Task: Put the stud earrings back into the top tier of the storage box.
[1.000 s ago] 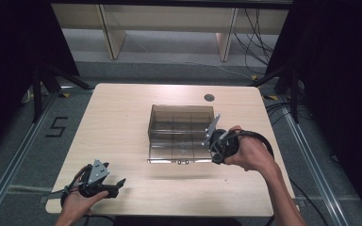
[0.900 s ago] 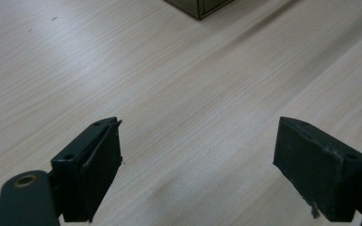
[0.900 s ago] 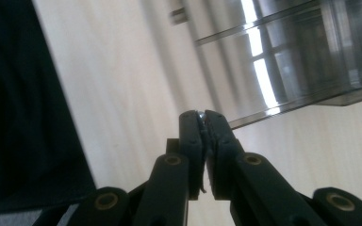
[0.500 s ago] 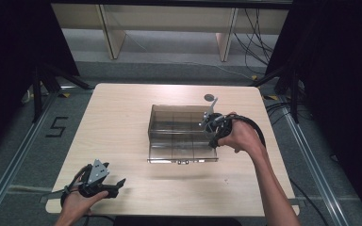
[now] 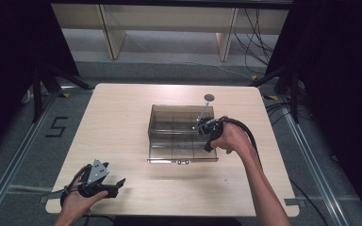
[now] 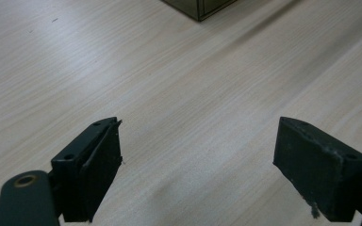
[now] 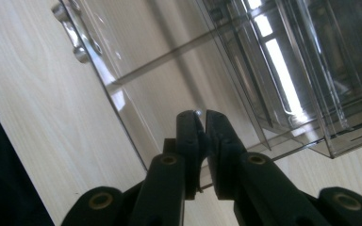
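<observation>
Clear plastic organizer box (image 5: 181, 133) sits mid-desk, slightly right of centre, smoky transparent walls, inner dividers, a small latch on its near edge. Desk (image 5: 122, 122) is light wood. My right hand-held gripper (image 5: 201, 126) is at the box's right side, hand (image 5: 228, 139) behind it, black cable trailing off to the right. In the right gripper view the jaws are pinched nearly together on a thin transparent panel of the box (image 7: 245, 70), which I take to be the lid edge; hinge or latch hardware visible upper left. A small round dark disc (image 5: 209, 97) lies on the desk just beyond the box. My left hand-held gripper (image 5: 115, 184) rests at the near-left corner of the desk, well apart from the box, jaws spread wide over bare wood in the left gripper view, holding nothing.
</observation>
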The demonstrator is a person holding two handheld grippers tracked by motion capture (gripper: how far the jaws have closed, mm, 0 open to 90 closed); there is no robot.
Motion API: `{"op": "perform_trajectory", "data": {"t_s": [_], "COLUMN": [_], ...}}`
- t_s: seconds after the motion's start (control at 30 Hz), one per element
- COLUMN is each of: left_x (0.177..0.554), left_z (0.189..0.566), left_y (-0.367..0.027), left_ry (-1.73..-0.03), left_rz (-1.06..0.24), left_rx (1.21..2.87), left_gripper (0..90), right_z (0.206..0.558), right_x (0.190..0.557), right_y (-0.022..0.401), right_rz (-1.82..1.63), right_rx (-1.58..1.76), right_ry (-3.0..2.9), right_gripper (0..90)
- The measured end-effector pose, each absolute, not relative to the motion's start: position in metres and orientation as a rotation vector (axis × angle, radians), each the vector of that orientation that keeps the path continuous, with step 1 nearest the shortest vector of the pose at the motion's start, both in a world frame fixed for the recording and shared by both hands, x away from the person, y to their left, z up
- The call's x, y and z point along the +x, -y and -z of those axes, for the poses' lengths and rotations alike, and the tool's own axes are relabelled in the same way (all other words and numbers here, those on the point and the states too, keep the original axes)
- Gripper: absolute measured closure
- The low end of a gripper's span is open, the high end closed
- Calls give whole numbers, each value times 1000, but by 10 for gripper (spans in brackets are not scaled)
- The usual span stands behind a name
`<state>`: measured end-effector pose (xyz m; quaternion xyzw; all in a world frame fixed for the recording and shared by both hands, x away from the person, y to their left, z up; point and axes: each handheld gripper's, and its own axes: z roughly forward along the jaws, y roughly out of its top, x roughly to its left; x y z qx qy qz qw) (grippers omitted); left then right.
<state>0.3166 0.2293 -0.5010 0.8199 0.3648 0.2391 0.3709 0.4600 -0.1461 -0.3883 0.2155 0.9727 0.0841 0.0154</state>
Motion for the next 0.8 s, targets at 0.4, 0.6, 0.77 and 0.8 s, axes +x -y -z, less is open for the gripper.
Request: {"op": "perform_trajectory", "data": {"t_s": [0.4,0.6,0.77,0.8], "left_x": [317,316,316,316], "left_z": [502,502,502,502], "left_y": [-229,-229,-229,-229], "left_ry": [-952,-958,-957,-958], "left_rz": [-613,-615,-623,-625], "left_rx": [2102,2099,2096,2099], "left_gripper": [151,151,151,151], "right_z": [368,363,372,374], "right_x": [441,418,400,396], "right_y": [168,194,208,210], "right_rz": [-341,-344,-323,-316], "right_rx": [717,757,771,780], "right_ry": [-2972,-2933,-2915,-2908], "right_gripper": [784,749,738,737]}}
